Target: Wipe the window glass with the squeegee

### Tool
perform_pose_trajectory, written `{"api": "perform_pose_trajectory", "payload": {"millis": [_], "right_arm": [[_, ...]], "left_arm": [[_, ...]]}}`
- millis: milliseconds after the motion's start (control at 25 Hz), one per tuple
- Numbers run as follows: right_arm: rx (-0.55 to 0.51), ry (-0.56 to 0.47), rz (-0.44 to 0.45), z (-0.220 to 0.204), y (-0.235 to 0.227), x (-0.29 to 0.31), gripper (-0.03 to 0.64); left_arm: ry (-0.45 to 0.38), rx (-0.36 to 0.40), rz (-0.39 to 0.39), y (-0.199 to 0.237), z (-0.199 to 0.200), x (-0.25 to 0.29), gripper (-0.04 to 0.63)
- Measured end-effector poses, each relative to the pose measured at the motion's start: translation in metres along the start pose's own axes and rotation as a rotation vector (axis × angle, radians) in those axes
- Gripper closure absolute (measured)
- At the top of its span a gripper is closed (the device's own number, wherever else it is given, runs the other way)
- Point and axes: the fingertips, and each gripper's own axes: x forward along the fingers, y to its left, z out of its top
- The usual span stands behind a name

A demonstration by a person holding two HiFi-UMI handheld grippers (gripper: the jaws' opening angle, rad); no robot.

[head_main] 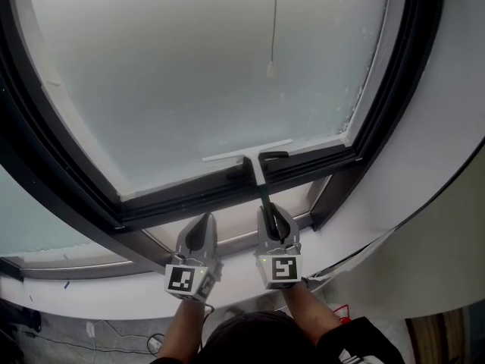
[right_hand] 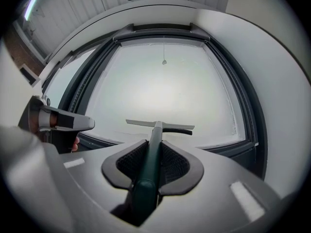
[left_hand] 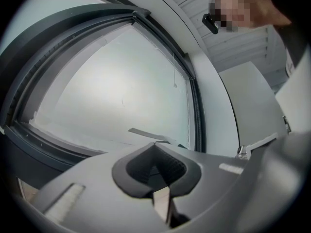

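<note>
The window glass [head_main: 197,74], pale and frosted-looking, fills most of the head view, and a dark frame [head_main: 227,192] runs round it, set in a white wall [head_main: 424,150]. Below the frame, the right gripper [head_main: 270,211] is clenched on the handle of the squeegee [head_main: 255,169]. In the right gripper view the dark green handle runs straight out between the two ribbed pads [right_hand: 177,161]. The squeegee's blade lies crosswise against the bottom of the glass, just above the lower bar of the frame and right of the pane's middle. The left gripper [head_main: 206,220] hangs just beside the right one, apart from the squeegee. Its jaws are drawn together with nothing between them. A thin cord [head_main: 271,70] with a small weight at its end hangs in front of the upper glass.
</note>
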Motion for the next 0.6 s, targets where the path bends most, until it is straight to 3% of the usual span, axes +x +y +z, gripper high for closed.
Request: {"api": "perform_pose_trajectory", "payload": {"millis": [280,440,600], "right_arm": [[-0.002,-0.042,-0.028,0.026,-0.009,-0.008,0.52],[-0.037,-0.14,-0.069,0.063,-0.038,-0.008,0.52],[-0.035,-0.292,-0.087,0.126,-0.09,0.006,0.52]], "left_arm": [[-0.028,-0.023,-0.022,-0.001,0.007,0.001,0.597],[-0.055,0.016,-0.027,-0.008,0.016,0.01,0.598],[-0.09,0.095,-0.047,-0.036,0.033,0.031,0.597]]}}
